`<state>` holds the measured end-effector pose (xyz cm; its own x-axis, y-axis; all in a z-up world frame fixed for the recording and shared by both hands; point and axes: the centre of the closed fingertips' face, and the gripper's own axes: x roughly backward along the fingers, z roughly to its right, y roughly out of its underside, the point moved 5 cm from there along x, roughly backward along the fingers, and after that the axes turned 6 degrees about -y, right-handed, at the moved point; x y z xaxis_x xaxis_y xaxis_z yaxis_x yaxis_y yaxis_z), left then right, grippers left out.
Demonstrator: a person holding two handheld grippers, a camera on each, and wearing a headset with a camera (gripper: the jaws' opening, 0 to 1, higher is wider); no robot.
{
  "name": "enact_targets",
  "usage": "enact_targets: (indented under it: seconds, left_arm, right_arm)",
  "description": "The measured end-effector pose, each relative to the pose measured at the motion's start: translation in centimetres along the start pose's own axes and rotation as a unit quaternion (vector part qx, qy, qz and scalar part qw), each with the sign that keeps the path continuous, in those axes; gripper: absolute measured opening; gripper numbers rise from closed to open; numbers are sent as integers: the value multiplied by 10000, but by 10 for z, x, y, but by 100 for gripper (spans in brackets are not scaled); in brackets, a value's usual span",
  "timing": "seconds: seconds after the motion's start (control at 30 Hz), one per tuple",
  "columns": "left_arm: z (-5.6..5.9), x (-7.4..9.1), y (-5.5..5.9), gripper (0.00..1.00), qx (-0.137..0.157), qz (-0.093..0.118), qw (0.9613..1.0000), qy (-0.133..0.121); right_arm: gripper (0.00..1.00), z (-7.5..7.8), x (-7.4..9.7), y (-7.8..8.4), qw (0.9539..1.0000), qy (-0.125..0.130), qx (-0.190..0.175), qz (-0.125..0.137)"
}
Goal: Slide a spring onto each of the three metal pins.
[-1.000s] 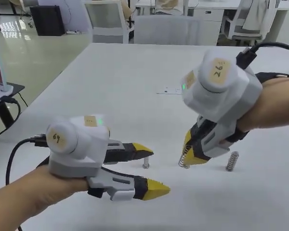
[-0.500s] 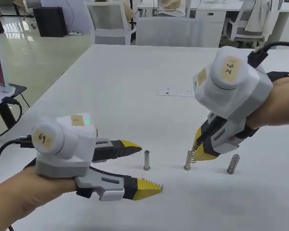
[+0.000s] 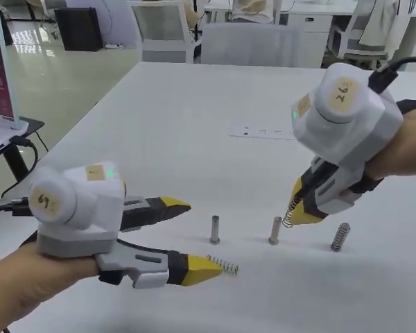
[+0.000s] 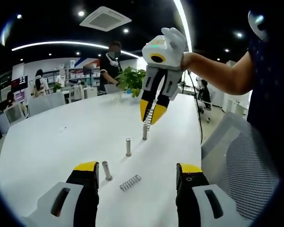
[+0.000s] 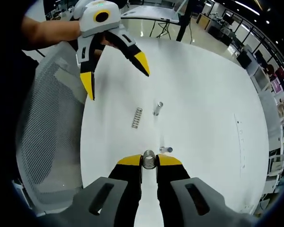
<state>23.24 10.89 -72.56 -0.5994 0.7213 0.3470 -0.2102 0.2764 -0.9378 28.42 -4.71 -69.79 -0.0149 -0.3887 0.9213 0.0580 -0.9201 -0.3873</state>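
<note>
Two bare metal pins (image 3: 215, 229) (image 3: 275, 231) stand upright on the white table (image 3: 194, 125), and a third upright post (image 3: 340, 236) to their right wears a spring. My right gripper (image 3: 296, 214) is shut on a spring (image 3: 289, 212) that hangs tilted just above and right of the middle pin; the right gripper view has that spring (image 5: 149, 160) end-on between the jaws, beside a pin (image 5: 165, 150). A loose spring (image 3: 223, 264) lies flat by the lower tip of my open left gripper (image 3: 194, 236), seen ahead as spring (image 4: 130, 182) near pin (image 4: 106, 170).
A white strip (image 3: 263, 132) lies on the table beyond the pins. Chairs (image 3: 163, 31) and desks stand past the far edge. A mesh chair back (image 5: 57, 127) sits near the table's near side, and a person (image 4: 114, 59) stands far across the room.
My right gripper has lifted the spring a little, off the table beside the middle pin. My left gripper has drawn back from the pins, uncovering the loose spring by its lower tip.
</note>
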Motion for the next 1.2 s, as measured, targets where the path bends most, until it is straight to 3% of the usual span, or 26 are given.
enact_targets:
  seconds: [0.67, 1.2]
  left_arm:
    - [5, -5, 9, 61, 96, -49, 9999, 25]
    - [5, -5, 10, 61, 119, -48, 9999, 35]
  right_arm:
    - [8, 31, -11, 9, 9996, 141, -215, -92]
    - [9, 44, -30, 9, 9995, 121, -261, -159]
